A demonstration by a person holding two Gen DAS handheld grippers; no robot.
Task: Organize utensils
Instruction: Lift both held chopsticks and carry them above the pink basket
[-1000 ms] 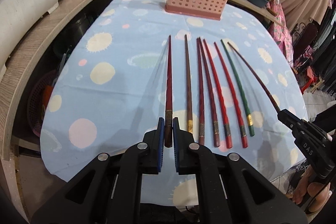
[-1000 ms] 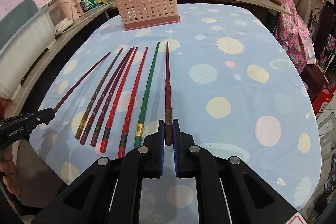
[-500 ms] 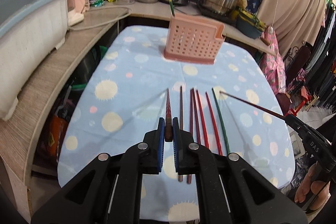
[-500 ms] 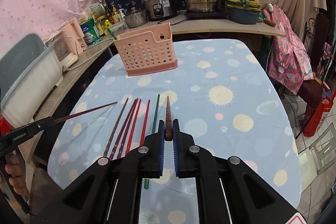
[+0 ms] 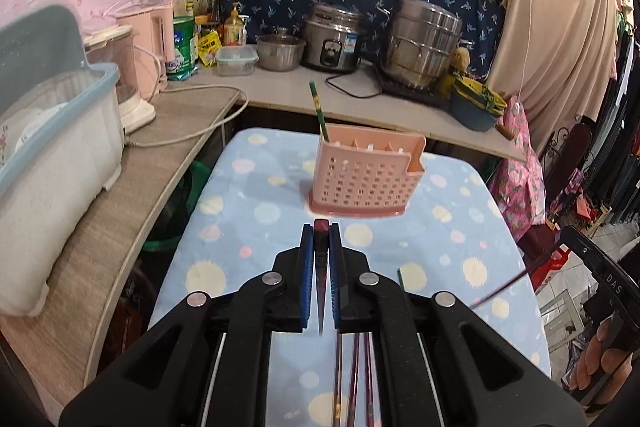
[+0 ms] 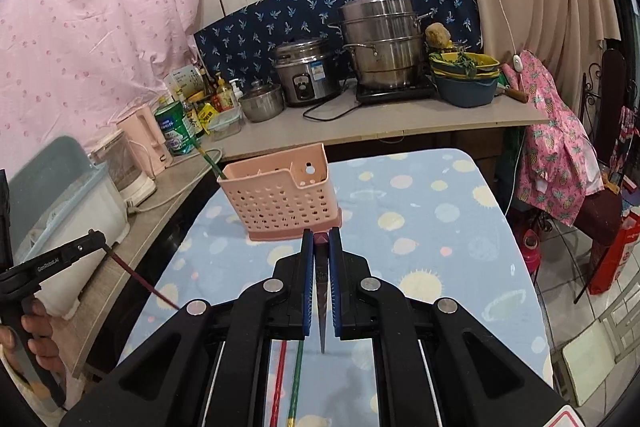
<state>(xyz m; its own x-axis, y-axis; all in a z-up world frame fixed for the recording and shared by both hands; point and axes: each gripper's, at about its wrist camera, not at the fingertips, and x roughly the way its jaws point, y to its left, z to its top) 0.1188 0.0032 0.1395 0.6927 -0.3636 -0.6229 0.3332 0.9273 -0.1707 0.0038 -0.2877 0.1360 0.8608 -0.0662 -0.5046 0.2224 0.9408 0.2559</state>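
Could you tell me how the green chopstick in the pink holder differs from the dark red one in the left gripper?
The green chopstick stands tilted in the pink holder, free of any gripper; the dark red chopstick is clamped in the left gripper above the table, tip pointing back toward the camera. Colours differ. Both are slim, tapered chopsticks.

A pink perforated utensil basket (image 5: 366,179) stands upright at the far end of the table, a green chopstick (image 5: 319,111) leaning out of its left corner. Near the close edge, red and green chopsticks (image 6: 289,383) lie flat, pointing lengthwise.
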